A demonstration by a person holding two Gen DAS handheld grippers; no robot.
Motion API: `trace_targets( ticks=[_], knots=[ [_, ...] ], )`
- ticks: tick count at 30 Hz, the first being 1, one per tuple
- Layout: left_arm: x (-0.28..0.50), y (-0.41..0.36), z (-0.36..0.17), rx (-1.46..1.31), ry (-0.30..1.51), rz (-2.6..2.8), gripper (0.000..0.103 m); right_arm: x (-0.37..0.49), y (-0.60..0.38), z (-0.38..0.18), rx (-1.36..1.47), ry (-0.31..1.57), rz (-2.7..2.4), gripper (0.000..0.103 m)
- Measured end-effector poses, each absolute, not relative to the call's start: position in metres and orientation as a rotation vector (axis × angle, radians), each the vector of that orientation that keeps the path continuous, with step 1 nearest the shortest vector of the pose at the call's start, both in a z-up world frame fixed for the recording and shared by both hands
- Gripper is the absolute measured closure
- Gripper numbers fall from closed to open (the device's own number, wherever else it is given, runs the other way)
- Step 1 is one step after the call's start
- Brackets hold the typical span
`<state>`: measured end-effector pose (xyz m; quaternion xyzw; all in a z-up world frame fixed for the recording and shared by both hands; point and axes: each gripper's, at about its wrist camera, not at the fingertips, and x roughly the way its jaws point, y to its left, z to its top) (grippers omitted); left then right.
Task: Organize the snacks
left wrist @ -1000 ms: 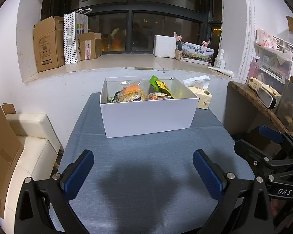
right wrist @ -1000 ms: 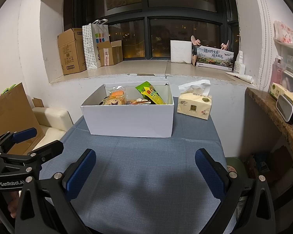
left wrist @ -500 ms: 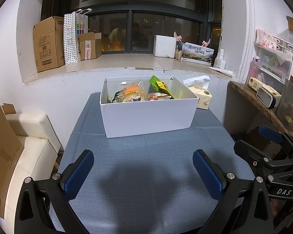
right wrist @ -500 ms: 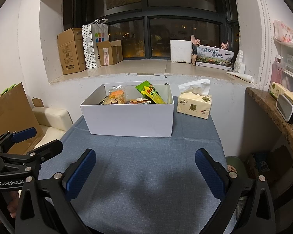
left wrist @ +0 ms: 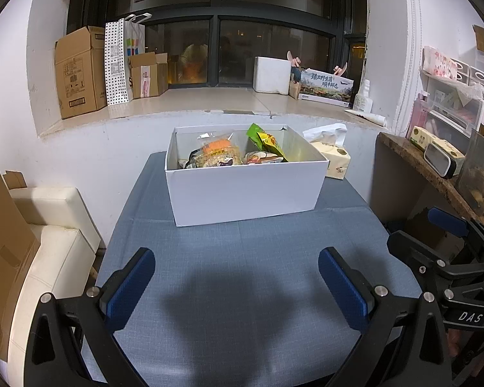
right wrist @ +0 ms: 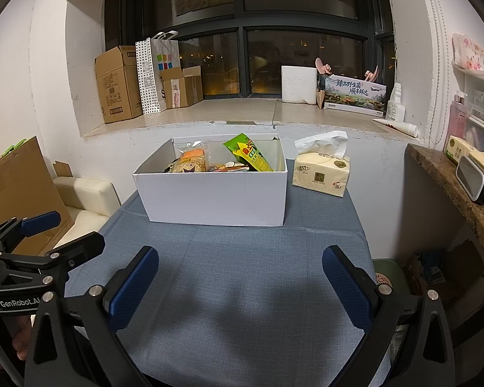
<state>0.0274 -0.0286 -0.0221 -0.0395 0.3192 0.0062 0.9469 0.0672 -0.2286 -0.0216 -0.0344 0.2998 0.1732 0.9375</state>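
Note:
A white box (left wrist: 245, 190) stands at the far side of the blue-clothed table (left wrist: 242, 290); it also shows in the right wrist view (right wrist: 216, 196). Inside lie several snack packs: a green and yellow bag (left wrist: 266, 142) (right wrist: 250, 154) leaning upright, an orange-labelled clear pack (left wrist: 217, 153) (right wrist: 190, 159), and others partly hidden by the box wall. My left gripper (left wrist: 235, 287) is open and empty over the near table. My right gripper (right wrist: 240, 288) is open and empty, also well short of the box.
A tissue pack (right wrist: 321, 174) sits right of the box. Cardboard boxes (left wrist: 79, 71) and a dotted bag (left wrist: 122, 61) stand on the window sill. A cream sofa (left wrist: 48, 245) is to the left, a stone shelf (right wrist: 461, 190) to the right.

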Motion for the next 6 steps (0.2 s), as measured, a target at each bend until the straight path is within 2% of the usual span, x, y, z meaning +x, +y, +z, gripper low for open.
trace_targets(
  ticks=[6],
  knots=[
    [0.0264, -0.0290, -0.0226, -0.077, 0.643, 0.009, 0.000, 0.0674, -0.2289, -0.0216, -0.071, 0.611, 0.354, 0.000]
  ],
)
